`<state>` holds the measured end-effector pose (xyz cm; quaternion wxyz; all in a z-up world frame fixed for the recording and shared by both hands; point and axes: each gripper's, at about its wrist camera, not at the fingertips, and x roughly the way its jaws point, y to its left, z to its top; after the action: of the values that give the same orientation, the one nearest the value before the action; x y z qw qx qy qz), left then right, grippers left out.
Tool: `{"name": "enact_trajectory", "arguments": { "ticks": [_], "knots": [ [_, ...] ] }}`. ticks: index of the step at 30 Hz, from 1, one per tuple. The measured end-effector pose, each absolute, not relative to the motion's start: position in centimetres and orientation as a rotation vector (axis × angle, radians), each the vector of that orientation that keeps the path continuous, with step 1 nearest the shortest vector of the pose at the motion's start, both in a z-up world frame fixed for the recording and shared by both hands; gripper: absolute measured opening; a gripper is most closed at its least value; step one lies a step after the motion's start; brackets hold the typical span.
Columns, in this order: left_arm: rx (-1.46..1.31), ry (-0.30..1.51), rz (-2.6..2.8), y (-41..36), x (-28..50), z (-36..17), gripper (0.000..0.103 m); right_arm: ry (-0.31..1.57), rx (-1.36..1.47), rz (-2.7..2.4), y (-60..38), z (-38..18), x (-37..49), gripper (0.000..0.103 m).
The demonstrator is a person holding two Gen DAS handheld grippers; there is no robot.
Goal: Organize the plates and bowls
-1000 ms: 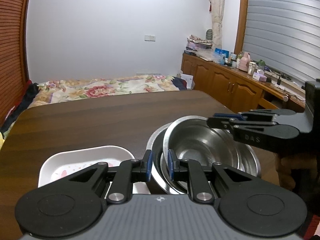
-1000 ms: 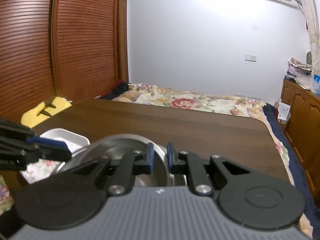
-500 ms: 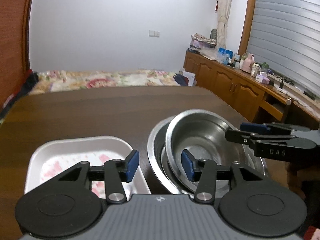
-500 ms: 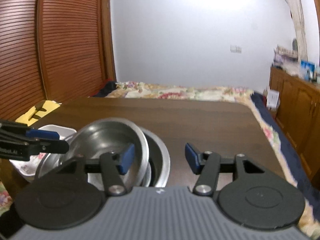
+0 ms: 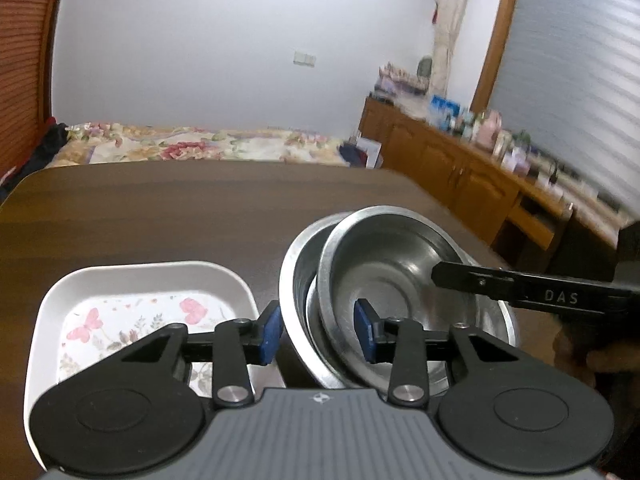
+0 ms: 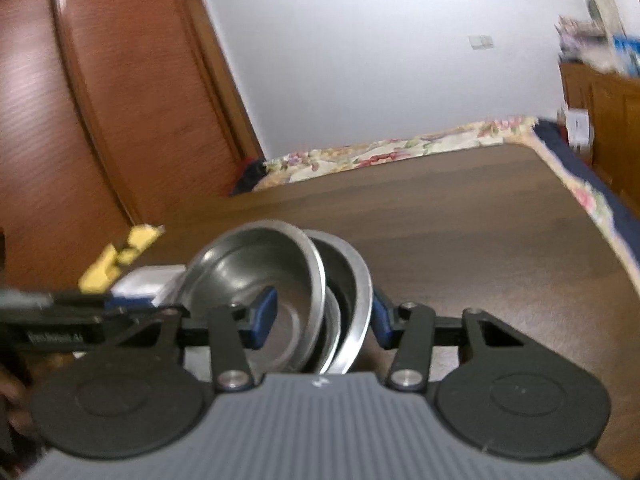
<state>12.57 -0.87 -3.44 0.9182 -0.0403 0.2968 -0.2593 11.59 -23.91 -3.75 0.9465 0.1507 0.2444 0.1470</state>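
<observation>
Item one, steel bowls: I am bringing both grippers in on a nest of stainless bowls sitting lower centre-right in the left wrist view, on the dark wood-grain counter [image 5: 200, 216]. The smaller inner bowl [image 5: 384, 276] is lying tilted inside the larger outer bowl [image 5: 294, 280], its rim riding up toward the left of the frame. The left gripper [image 5: 318, 332] is closing, its blue pads straddling the near-left walls of both bowls but not yet pressing as far as I can tell. The right gripper [image 6: 322, 320] is closing too, with the stacked rims standing between its pads at lower centre of the right wrist view, contact unclear through the blur. To do this well, I judge I should be taking one rim only per gripper, seating pads squarely across the thin rolled lip, since polished steel is likely slipping under a shallow bite. Item two, white tray [image 5: 52, 312]: a rounded-rectangular dish, glossy, butterfly-and-flower print, lying lower left, just beside the outer bowl. Bowls are smooth, round, reflective, flat-bottomed.
</observation>
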Motion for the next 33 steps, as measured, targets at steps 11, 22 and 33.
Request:
{"name": "enact_trajectory", "arguments": {
  "ticks": [11, 22, 33],
  "knots": [
    [-0.087, 0.577, -0.517, -0.4, 11.8, -1.4, 0.039, 0.506, 0.339, 0.283, -22.9, -2.4, 11.4, 0.05],
    [-0.131, 0.586, -0.481, 1.5, 12.1, -0.2, 0.04, 0.541, 0.323, 0.28, -21.7, -1.1, 11.7, 0.048],
    [-0.164, 0.595, -0.431, 4.2, 11.3, 1.3, 0.041, 0.555, 0.34, 0.337, -19.8, 0.2, 12.6, 0.048]
  ]
}}
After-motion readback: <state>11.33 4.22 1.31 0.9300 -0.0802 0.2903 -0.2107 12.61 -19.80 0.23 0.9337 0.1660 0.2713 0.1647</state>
